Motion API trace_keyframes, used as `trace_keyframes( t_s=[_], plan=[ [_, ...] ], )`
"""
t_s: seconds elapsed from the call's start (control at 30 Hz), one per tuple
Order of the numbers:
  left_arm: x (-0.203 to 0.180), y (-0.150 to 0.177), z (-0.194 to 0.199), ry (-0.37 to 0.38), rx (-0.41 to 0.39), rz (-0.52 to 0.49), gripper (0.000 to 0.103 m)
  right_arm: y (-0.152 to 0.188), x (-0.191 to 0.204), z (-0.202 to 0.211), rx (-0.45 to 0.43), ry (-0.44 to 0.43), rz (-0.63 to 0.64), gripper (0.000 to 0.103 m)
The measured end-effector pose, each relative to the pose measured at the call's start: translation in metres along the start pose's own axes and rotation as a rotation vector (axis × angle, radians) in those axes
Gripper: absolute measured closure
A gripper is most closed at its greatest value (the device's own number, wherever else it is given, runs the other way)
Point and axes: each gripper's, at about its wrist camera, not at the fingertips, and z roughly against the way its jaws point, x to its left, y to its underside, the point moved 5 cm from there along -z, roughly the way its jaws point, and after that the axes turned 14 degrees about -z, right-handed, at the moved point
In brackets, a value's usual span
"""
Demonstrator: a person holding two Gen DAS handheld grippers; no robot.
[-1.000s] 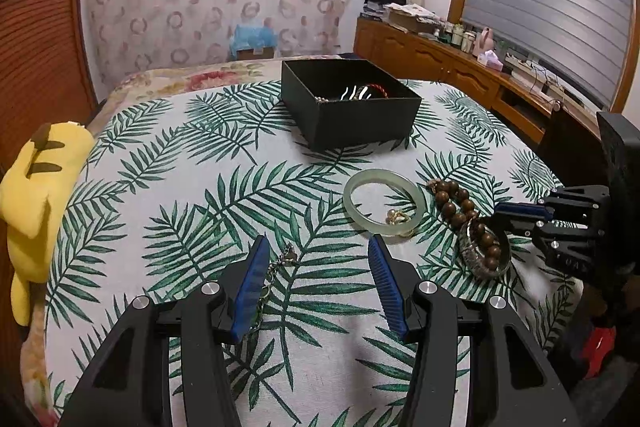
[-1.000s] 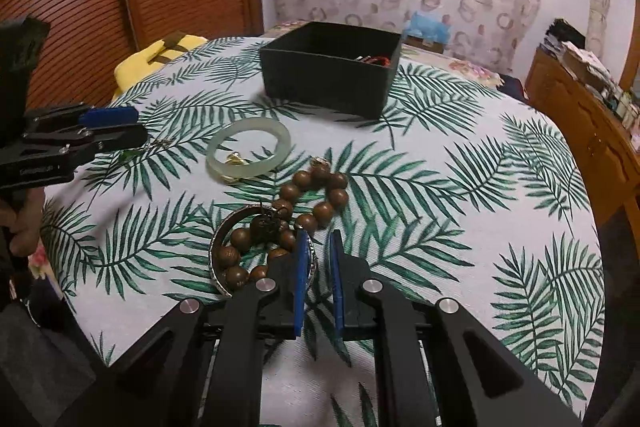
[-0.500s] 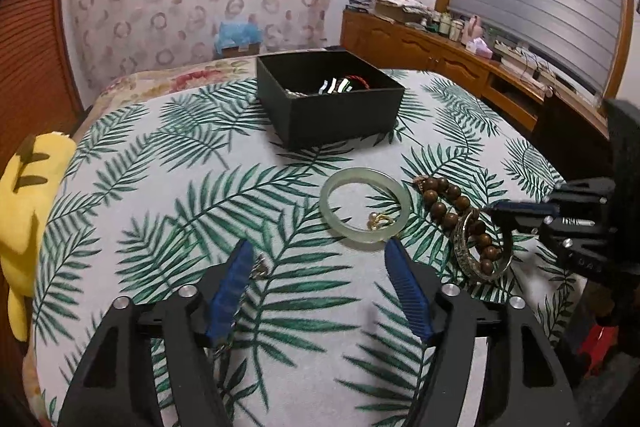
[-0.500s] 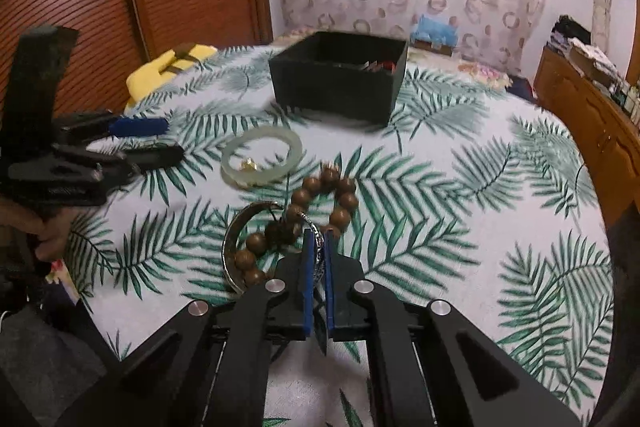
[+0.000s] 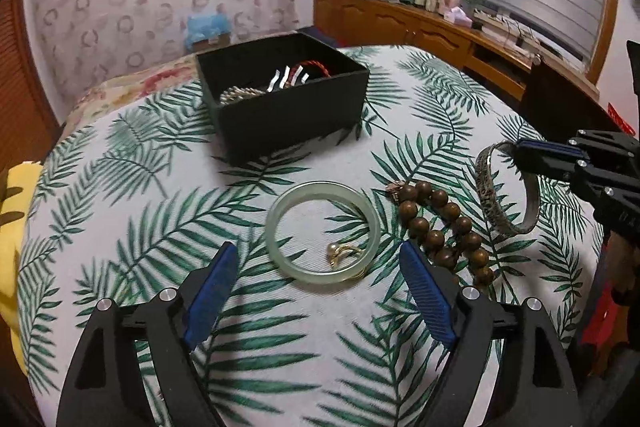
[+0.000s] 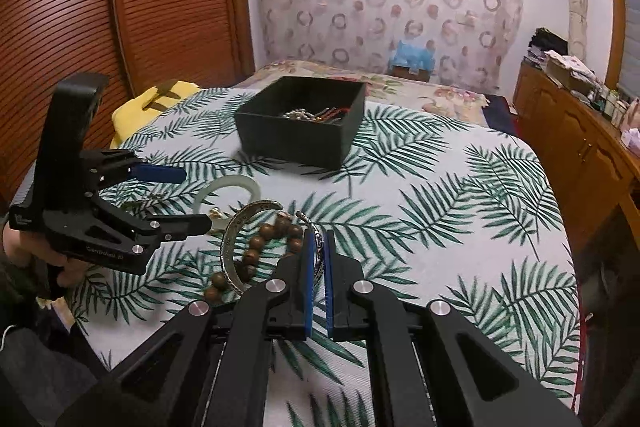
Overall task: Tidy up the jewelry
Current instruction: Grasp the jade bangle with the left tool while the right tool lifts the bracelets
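Note:
My right gripper [image 6: 317, 239] is shut on a silver cuff bangle [image 6: 231, 251] and holds it lifted above the table; the bangle [image 5: 490, 193] also shows in the left wrist view, hanging from the right gripper [image 5: 528, 157]. My left gripper [image 5: 316, 259] is open and empty, its fingers astride a pale jade bangle [image 5: 322, 231] with a small gold ring [image 5: 342, 253] inside it. A wooden bead bracelet [image 5: 440, 231] lies right of the jade bangle. A black box [image 5: 280, 99] holding several jewelry pieces stands farther back.
The table has a palm-leaf cloth [image 5: 160, 211]. A yellow plush toy [image 5: 10, 227] lies at its left edge. A wooden sideboard [image 5: 420, 27] with clutter stands at the back right. The left gripper [image 6: 172, 199] shows in the right wrist view.
My right gripper closed on the silver cuff bangle and lifted it off the beads. My left gripper opened wider and moved right, from the small chain to the jade bangle.

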Motion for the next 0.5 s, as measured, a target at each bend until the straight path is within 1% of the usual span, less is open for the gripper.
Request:
trace_keyframes(
  t_s=[0.17,0.47,0.5],
  plan=[
    [0.0,-0.001,-0.019,0.006,0.052,-0.002,0.023,0.004,-0.008,-0.001,0.004,0.005,-0.015,0.098],
    [-0.003,-0.009,-0.03,-0.018,0.08,-0.049,0.023,0.007,-0.011,-0.005,0.007,0.001,-0.017,0.098],
    [-0.005,-0.009,-0.031,-0.02,0.081,-0.059,0.027,0.006,-0.011,-0.005,0.006,-0.001,-0.016,0.098]
  ],
)
